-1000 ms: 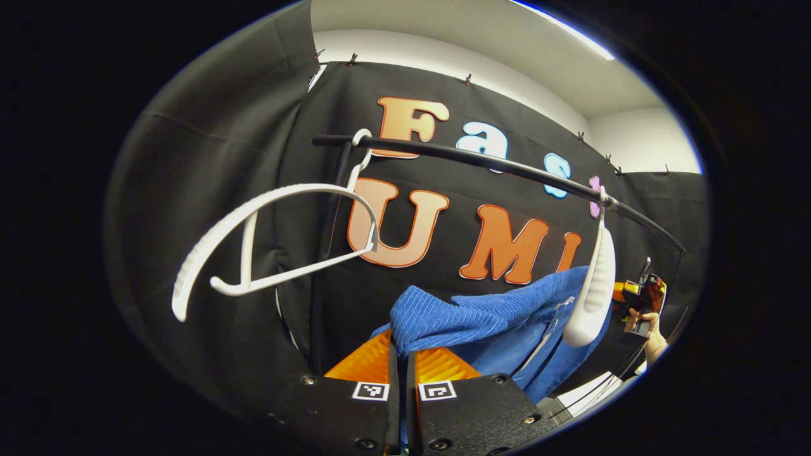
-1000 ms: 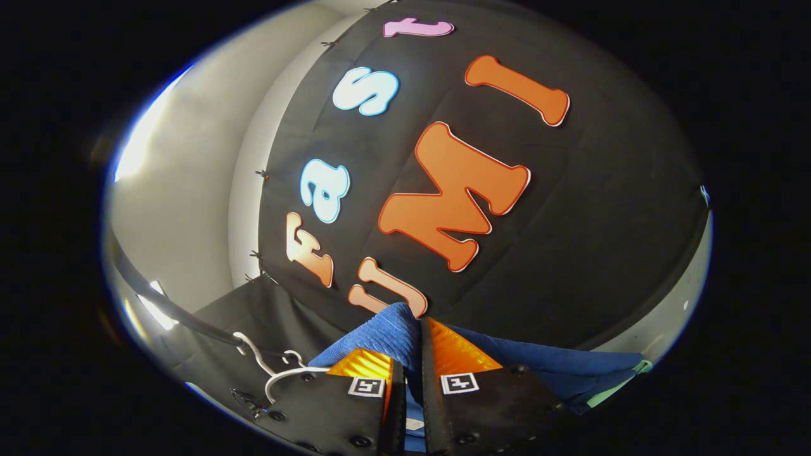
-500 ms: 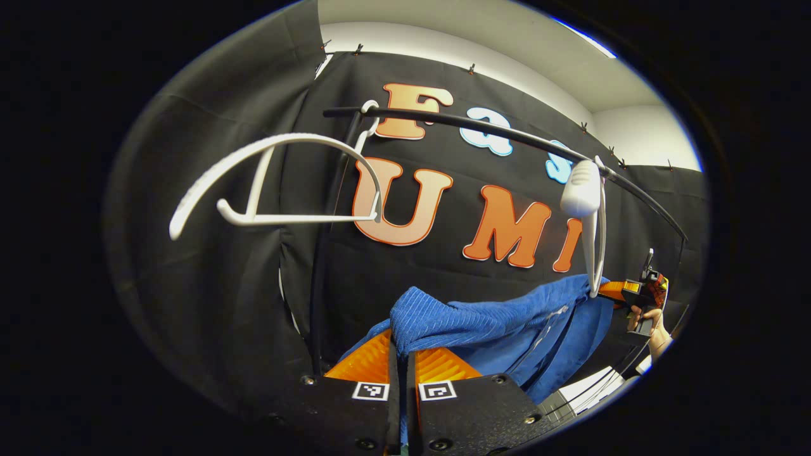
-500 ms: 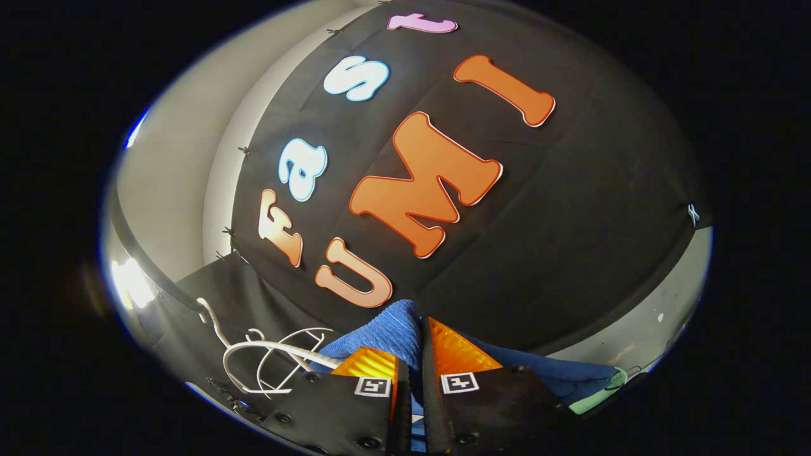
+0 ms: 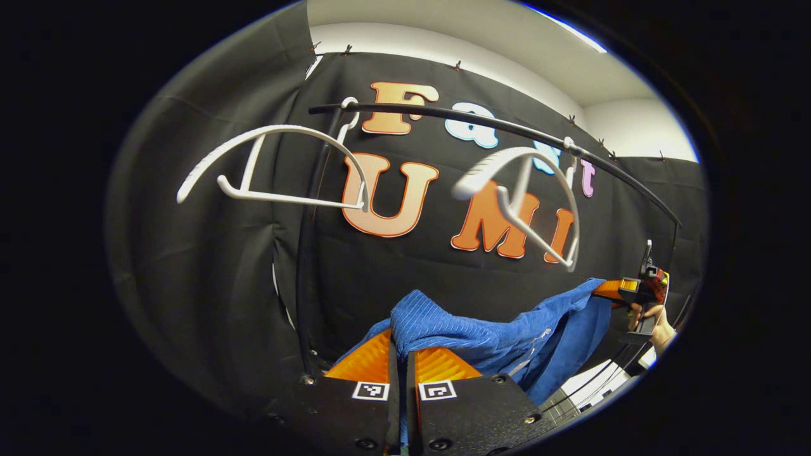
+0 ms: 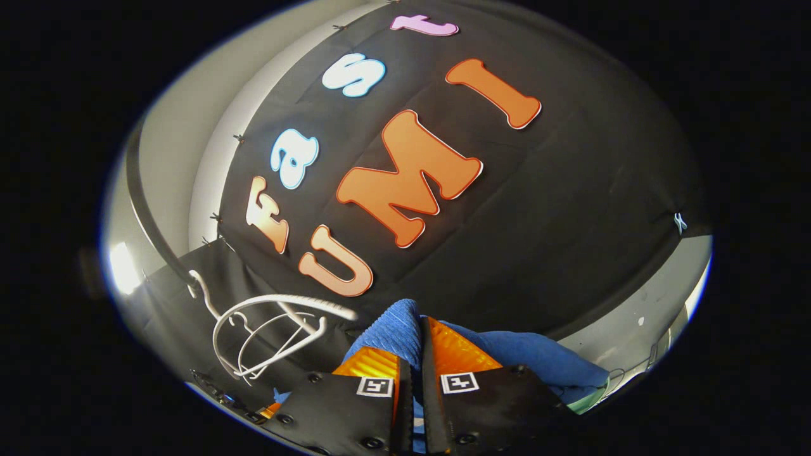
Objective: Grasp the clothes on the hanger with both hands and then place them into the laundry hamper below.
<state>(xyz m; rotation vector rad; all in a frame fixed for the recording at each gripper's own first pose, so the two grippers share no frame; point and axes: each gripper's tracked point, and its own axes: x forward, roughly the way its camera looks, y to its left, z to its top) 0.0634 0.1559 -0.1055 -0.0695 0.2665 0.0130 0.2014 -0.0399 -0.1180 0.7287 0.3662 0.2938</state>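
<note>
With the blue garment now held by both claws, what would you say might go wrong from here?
1. The blue garment is pinched only at small bunched folds by the left claw and right claw; its sagging middle could pull a fold free.
2. The bare white hanger hangs tilted on the black rail just above the cloth and might snag it.
3. The hamper is unseen, so lowering is blind.

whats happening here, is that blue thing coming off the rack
A person holds a gripper in each hand, and both are shut on the blue garment: the left gripper on one end, the right gripper on the other. The garment hangs between them, off the two white hangers on the black rail. It isn't in a hamper yet.
</note>
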